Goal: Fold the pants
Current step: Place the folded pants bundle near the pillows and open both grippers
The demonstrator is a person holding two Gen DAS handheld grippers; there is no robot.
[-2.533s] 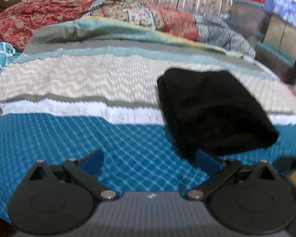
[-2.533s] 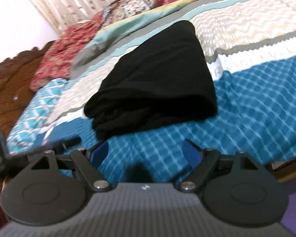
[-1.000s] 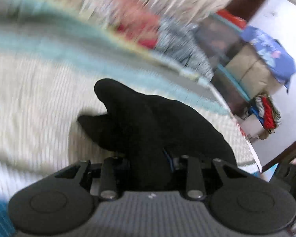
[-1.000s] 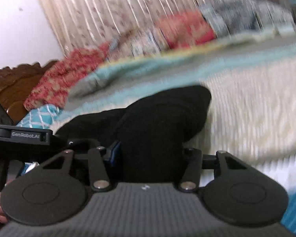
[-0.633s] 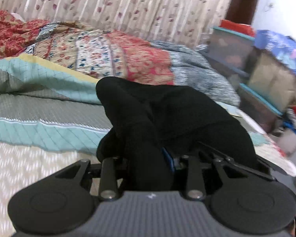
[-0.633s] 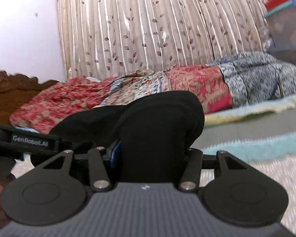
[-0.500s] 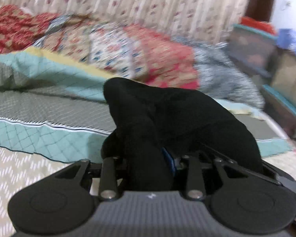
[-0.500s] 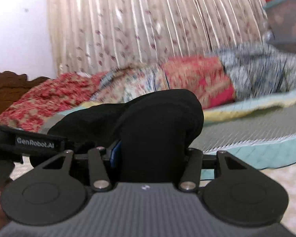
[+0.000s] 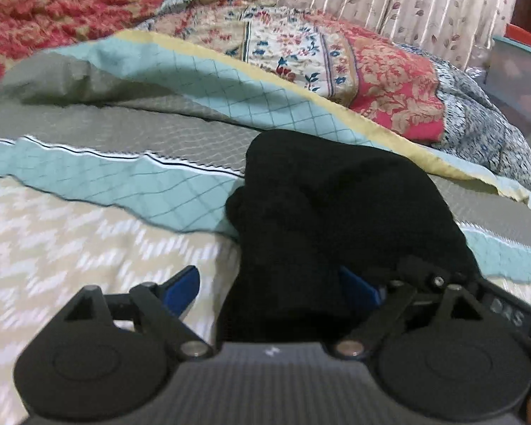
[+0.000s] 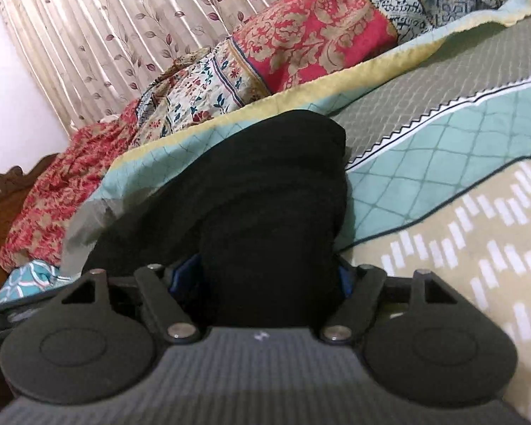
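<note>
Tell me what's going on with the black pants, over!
Left gripper just opened, clear of cloth. Right gripper opening too, pants between its fingers. Black pants bunched on the bedspread. Nothing in the way.

Light: soft, even, indoor; moderately bright.
Shadows: faint beside pants [image 9: 336, 212].
Blur: slight smear lower left, left view.
Distortion: fisheye bending at edges.
Detail: black cloth featureless.
</note>
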